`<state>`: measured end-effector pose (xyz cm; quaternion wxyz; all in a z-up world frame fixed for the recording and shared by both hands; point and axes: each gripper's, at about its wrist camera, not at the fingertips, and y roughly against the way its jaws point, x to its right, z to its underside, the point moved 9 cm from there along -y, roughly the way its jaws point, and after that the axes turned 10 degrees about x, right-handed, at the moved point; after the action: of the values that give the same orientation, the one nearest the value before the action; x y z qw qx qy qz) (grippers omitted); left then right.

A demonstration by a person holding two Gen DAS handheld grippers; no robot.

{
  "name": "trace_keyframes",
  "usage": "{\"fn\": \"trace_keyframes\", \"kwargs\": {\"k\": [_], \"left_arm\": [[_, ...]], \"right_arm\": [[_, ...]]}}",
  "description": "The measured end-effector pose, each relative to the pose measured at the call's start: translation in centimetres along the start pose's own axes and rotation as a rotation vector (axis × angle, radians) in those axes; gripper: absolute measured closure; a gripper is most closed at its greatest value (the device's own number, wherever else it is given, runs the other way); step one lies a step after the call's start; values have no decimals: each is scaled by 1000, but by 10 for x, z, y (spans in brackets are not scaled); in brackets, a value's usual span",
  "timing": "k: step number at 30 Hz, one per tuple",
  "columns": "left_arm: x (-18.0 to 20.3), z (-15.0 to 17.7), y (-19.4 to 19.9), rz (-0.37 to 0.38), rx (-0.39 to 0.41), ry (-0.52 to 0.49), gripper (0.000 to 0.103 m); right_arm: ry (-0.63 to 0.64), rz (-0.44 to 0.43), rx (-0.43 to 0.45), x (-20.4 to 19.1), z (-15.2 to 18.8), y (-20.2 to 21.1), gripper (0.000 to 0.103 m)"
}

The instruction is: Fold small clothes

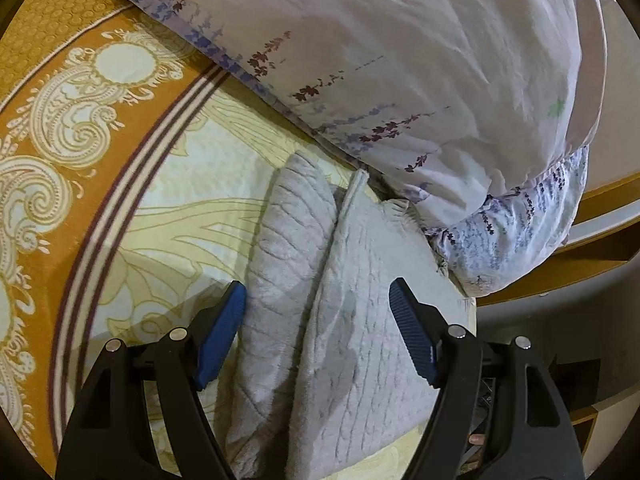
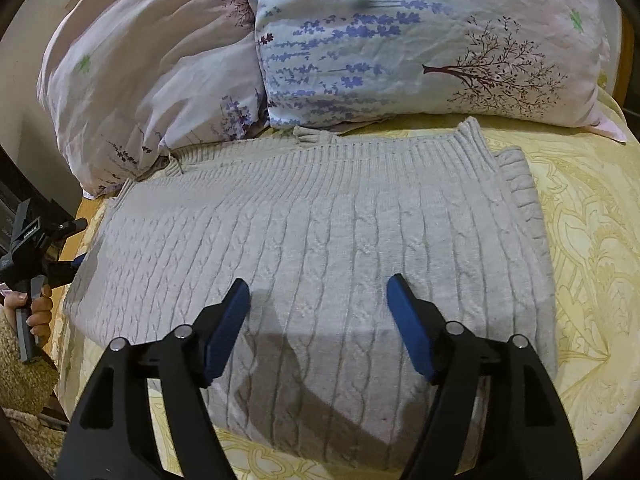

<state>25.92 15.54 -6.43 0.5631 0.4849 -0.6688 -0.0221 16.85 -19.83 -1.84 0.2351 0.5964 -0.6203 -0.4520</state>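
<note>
Both the left gripper (image 1: 318, 304) and right gripper (image 2: 318, 296) are hanging spread, pinching nothing, over the folded grey cable-knit sweater (image 2: 320, 248) lying mid-frame on the yellow patterned bedspread (image 2: 592, 280). Next fold: pinch matching corners evenly.

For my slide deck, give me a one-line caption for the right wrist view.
Open right gripper above a folded grey cable-knit sweater on a yellow bedspread, floral pillows behind.

A pale grey cable-knit sweater (image 2: 320, 256) lies folded flat on the bed, its ribbed hem at the far edge.
</note>
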Motion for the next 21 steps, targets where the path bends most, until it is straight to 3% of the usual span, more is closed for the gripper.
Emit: {"fn": "trace_keyframes", "kwargs": {"k": [16, 19, 21], "left_arm": [[16, 10, -14, 11, 16, -30, 30], [20, 13, -19, 3, 1, -37, 36], [23, 17, -23, -14, -10, -51, 46]], "right_arm": [[-12, -27, 3, -1, 0, 0, 29], [-13, -30, 5, -1, 0, 0, 29], [-15, -31, 6, -1, 0, 0, 29]]}}
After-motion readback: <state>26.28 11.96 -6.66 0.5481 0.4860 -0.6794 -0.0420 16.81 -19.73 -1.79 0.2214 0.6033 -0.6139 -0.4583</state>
